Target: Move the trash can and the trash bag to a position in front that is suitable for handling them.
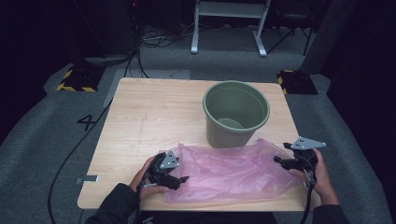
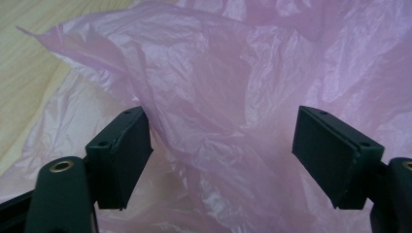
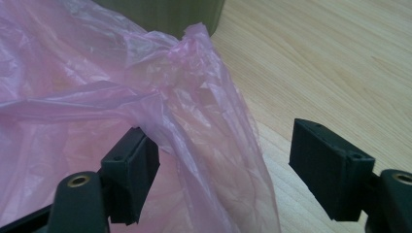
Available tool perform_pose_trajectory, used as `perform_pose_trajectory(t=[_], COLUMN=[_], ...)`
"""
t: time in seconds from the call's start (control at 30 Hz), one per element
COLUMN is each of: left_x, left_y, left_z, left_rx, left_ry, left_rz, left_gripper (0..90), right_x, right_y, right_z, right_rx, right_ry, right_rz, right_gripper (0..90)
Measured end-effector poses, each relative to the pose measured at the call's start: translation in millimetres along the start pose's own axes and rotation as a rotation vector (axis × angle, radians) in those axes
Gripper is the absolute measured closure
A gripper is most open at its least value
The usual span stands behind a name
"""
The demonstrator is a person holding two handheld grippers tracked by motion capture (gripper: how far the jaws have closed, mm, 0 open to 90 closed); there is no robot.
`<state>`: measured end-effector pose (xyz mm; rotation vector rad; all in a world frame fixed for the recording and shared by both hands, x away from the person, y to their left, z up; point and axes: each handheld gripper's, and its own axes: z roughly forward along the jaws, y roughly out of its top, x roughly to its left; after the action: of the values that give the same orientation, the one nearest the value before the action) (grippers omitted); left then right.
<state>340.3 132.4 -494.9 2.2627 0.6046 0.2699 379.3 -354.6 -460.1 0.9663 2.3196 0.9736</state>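
Nearest the camera, the person's forearms and dark sleeves come in over the near edge of the surface [image 1: 140, 112], one hand on each gripper, and the two grippers stand at opposite ends of a thin pink plastic bag [image 1: 231, 170] that lies crumpled and mostly flat along that edge. The spacing reads as deliberate: with one tool at each end, the bag can be taken at two points and pulled open or lifted as a sheet, not dragged in a lump. The left gripper [image 1: 180, 179] lies low at the bag's left end, pointing in toward the film; in the left gripper view its jaws stand wide with a raised fold of the bag [image 2: 218, 97] between them, one pad brushing the plastic but neither pressing it, so nothing is held. The right gripper [image 1: 279, 160] sits at the bag's right end, and in the right gripper view its jaws are likewise wide, the left pad against a gathered ridge of the bag [image 3: 184, 97] while the other stands clear over bare wood, so it too grips nothing. Just behind the bag stands a green bucket [image 1: 236, 113], upright, mouth open and seemingly empty, its base touching or nearly touching the bag's far edge. That closeness suggests that the bag is meant to go into or over the bucket as a liner, which would explain why the film is being approached at its edges. The plastic is light and slippery, so a pinch on a single layer is likely to need care.
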Motion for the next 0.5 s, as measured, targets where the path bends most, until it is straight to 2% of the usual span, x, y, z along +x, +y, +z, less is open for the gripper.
perform_pose_trajectory(t=[0.13,0.3,0.5], left_x=[2.5,5.0,7.8], left_y=[-3.7,-6.0,-7.7], left_z=[2.6,4.2,4.1], left_rx=[0.026,0.021,0.012], left_ry=[0.01,-0.001,-0.007], left_rz=[0.001,-0.016,-0.01], left_gripper=[23.8,22.7,21.3], right_x=[-5.6,-16.4,-28.6], right_y=[-2.7,-8.1,-15.5], right_z=[-6.8,-17.4,-30.1], right_rx=[-0.003,-0.006,-0.014], right_ry=[-0.017,-0.026,-0.041], right_rz=[0.016,0.044,0.079], right_gripper=[25.9,24.0,23.4])
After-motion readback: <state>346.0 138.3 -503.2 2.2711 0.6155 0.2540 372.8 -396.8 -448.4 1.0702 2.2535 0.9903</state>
